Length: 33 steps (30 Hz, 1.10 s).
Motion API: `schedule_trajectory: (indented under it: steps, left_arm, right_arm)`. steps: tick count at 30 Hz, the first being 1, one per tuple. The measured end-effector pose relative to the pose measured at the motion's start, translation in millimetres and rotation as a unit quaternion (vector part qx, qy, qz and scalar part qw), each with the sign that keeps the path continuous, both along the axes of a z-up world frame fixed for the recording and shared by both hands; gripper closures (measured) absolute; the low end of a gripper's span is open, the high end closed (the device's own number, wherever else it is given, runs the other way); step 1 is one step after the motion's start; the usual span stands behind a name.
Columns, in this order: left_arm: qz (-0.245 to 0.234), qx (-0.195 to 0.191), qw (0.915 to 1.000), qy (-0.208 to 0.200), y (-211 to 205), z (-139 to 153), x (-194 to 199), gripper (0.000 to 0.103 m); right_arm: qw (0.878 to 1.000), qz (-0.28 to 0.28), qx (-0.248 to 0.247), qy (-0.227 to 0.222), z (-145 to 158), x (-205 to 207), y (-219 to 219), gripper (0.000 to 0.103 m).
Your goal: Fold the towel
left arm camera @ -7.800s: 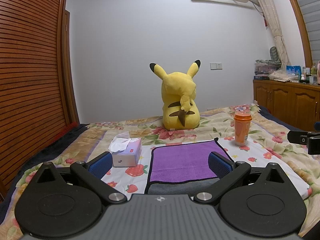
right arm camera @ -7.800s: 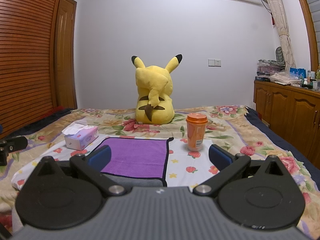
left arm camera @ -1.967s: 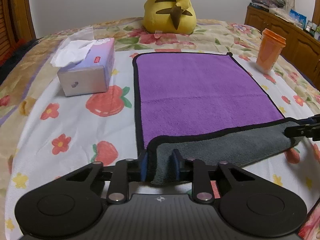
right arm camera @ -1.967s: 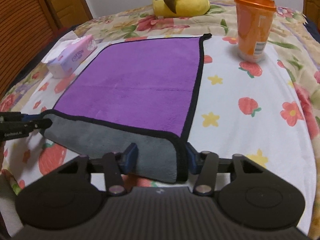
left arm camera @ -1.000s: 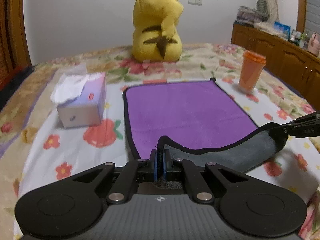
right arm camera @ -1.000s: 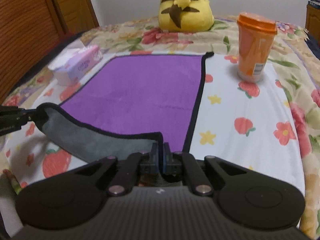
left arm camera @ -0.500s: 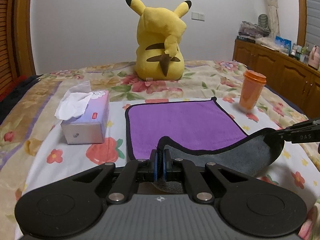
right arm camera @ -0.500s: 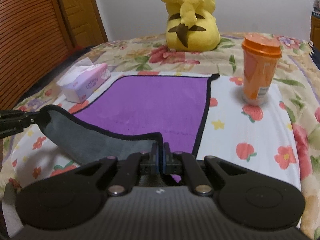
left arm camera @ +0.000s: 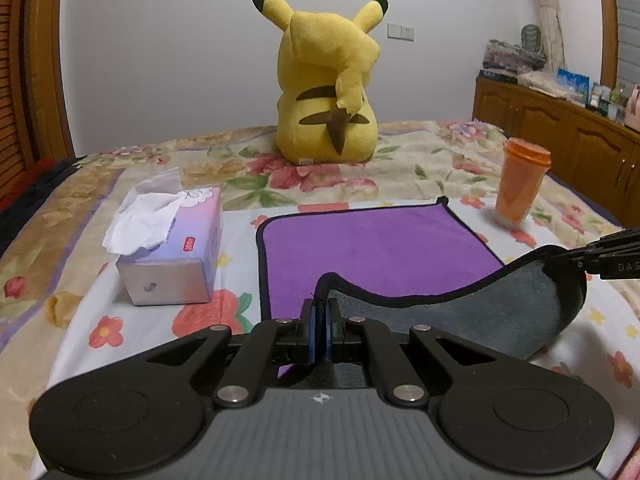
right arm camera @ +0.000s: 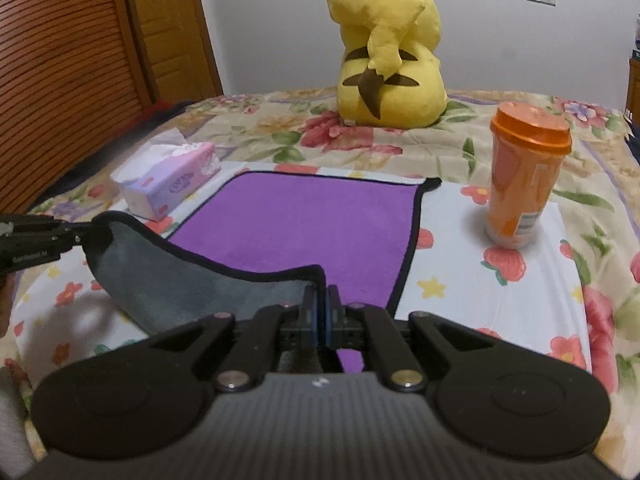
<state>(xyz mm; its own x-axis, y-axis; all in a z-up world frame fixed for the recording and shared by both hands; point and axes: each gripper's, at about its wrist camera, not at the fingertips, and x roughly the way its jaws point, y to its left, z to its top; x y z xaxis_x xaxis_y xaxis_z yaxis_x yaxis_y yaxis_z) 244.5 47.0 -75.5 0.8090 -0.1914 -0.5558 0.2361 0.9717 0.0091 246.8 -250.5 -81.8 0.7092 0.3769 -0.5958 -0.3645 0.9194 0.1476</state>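
The towel's (left arm camera: 376,248) near corners vanish between the pinched blue pads (left arm camera: 308,334) of each hand-held gripper, and its lifted grey underside hides the bedsheet (left arm camera: 80,320) beneath. In the left wrist view the right hand-held gripper (left arm camera: 560,258) is cut off by the right edge; only its tip shows. In the right wrist view the left hand-held gripper (right arm camera: 86,232) runs off the left edge. The plush (right arm camera: 384,40) loses its ears at the top there. The cup (right arm camera: 524,184) label is too blurred to read.

"DAS" on right tool (left arm camera: 600,264)
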Motion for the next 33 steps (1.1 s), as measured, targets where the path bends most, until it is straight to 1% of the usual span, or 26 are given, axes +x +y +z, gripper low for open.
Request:
schedule_trajectory:
  steps: [7, 10, 18, 20, 28, 33]
  left_arm:
    - [0.002, 0.002, 1.0000, -0.004, 1, -6, 10, 0.095]
    - [0.008, 0.001, 1.0000, -0.001, 3, -9, 16, 0.095]
    - [0.015, 0.002, 0.9998, -0.011, 4, -9, 26, 0.095]
    - [0.015, -0.002, 0.9998, -0.010, 3, -6, 28, 0.095]
    - [0.005, -0.007, 0.9992, -0.039, -7, 20, 27, 0.095]
    - [0.004, -0.009, 0.9989, -0.046, -11, 27, 37, 0.095]
  right_arm:
    - [1.000, -0.001, -0.018, -0.002, -9, 10, 2, 0.099]
    - [1.000, 0.000, -0.019, -0.003, -11, 13, 2, 0.099]
    - [1.000, 0.003, -0.026, -0.014, -11, 23, 3, 0.099]
    - [0.999, 0.004, -0.030, -0.018, -9, 24, 4, 0.099]
    - [0.998, 0.010, -0.017, -0.055, 19, 23, 4, 0.099]
    - [0.997, 0.006, -0.016, -0.074, 30, 31, 3, 0.099]
